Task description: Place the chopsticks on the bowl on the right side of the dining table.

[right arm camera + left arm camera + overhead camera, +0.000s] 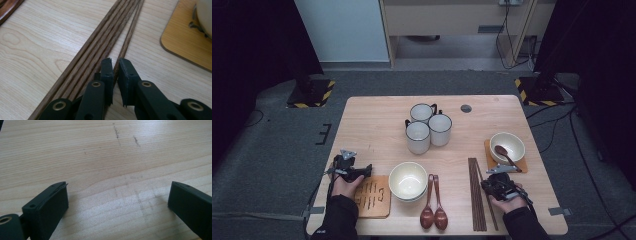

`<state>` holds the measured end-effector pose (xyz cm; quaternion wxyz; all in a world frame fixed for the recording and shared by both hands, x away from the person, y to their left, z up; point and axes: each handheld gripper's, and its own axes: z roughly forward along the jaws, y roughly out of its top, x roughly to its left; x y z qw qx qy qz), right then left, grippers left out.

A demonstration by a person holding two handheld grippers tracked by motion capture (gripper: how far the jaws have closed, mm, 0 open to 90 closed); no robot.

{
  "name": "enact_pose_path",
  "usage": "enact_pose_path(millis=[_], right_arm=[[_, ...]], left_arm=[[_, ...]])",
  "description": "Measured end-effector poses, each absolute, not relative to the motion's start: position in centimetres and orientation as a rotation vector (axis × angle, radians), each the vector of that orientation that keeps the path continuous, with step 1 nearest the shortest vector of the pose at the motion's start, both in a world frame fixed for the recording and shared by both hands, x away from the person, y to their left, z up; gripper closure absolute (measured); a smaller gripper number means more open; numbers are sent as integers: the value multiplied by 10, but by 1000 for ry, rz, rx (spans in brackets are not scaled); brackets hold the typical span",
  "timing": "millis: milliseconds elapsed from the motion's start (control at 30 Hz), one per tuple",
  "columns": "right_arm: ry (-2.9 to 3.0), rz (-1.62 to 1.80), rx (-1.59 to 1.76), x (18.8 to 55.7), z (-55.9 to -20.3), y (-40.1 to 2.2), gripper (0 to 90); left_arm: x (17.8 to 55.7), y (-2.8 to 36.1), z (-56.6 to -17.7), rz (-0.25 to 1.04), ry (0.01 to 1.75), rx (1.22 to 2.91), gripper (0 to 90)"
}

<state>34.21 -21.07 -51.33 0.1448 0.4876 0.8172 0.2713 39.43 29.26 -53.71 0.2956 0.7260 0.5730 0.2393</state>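
Several dark wooden chopsticks lie in a row on the table's front right. In the right gripper view one chopstick lies slightly apart from the bundle. My right gripper has its two jaws nearly together with that chopstick pinched between the pads, low on the wood. From above, the right gripper sits at the right side of the row. My left gripper stands open over bare tabletop with nothing between its jaws. In the high view the left gripper rests near the front left.
Three white mugs stand at the table's middle back. Stacked cream bowls and two brown spoons sit at the front centre. A wooden coaster lies by the left hand. Another coaster carries a bowl with a spoon.
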Motion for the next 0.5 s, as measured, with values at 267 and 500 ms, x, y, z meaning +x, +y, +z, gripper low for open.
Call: enact_pose_path(millis=[267, 500], right_arm=[[2332, 739, 1431, 345, -512, -217, 836], [2320, 728, 1432, 346, -512, -219, 844]], left_arm=[[394, 293, -537, 637, 1524, 1931, 19], [394, 293, -537, 637, 1524, 1932, 19]])
